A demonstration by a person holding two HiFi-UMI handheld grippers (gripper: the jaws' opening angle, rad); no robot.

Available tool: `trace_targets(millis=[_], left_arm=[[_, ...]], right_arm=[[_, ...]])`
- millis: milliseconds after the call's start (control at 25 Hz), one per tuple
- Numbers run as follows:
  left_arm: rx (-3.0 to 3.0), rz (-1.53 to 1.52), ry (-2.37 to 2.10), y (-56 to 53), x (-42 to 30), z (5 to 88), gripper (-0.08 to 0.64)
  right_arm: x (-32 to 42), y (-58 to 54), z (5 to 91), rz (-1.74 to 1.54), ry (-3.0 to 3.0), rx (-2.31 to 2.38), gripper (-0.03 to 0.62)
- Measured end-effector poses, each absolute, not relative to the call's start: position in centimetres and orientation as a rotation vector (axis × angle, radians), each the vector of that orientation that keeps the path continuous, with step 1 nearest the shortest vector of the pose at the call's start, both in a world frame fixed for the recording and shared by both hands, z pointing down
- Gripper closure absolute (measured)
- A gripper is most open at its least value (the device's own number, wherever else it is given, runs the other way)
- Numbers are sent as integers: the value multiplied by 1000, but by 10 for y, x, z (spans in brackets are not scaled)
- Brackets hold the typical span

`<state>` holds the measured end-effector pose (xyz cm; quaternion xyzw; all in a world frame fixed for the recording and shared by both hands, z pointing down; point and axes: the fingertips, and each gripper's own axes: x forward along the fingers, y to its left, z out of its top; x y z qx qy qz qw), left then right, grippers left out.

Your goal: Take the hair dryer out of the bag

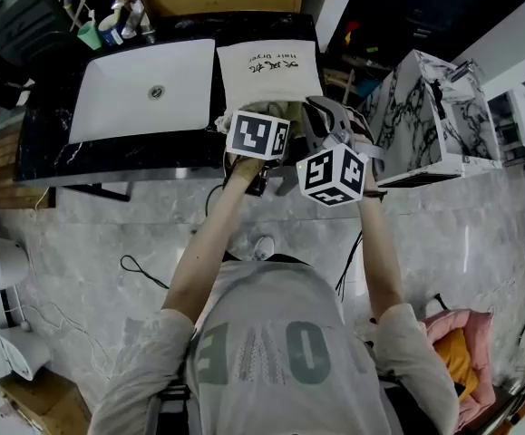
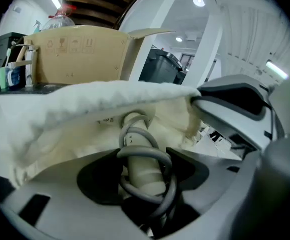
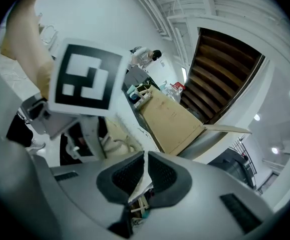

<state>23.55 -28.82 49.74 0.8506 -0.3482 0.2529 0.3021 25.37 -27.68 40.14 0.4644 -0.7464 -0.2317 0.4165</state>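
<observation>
Two grippers, head view: we are holding the left gripper [image 1: 255,130] and the right gripper [image 1: 324,116] side by side at the near edge of the cloth bag [image 1: 269,72]. The bag is lying flat on the black marbled counter [image 1: 53,152], just beside the white sink [image 1: 144,89].
Left gripper view, hair dryer [image 2: 140,172]: its handle is poking out of the bag's mouth and sitting straight between our jaws. It is cream, smooth and rounded, and a grey cord [image 2: 144,151] is looping round it in loose coils.
Left gripper view, grip: the dark pads [image 2: 95,179] are pressing on the coiled handle from both sides. We are grasping the hair dryer with the jaws standing wide.
Left gripper view, bag: soft, cream, slightly fuzzy cloth is sagging open around the handle. A brown cardboard box [image 2: 74,54] is standing behind it.
Right gripper view, grip: our jaws are clenched, and their ribbed black pads [image 3: 124,176] are pinching a thin fold of the bag's cloth.
Right gripper view, surroundings: the left gripper's marker cube [image 3: 87,79], black squares on white, is showing at the upper left. The cardboard box is lying beyond it.
</observation>
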Motion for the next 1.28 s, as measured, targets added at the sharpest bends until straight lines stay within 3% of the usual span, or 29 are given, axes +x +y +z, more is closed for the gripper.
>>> trace_targets(millis=[800,1040,1280], left_arm=[[2454,759,-803,-112,177,506,267],[2451,680,-854,-115,166,499,267],[2508,480,-930,-146,158,442,267]], right_arm=[[256,-285,403,-579,-1872,1143,545],[254,-288,405,-592,-1868,1130,545],[253,-285,408,-582,-1881,1119,545]])
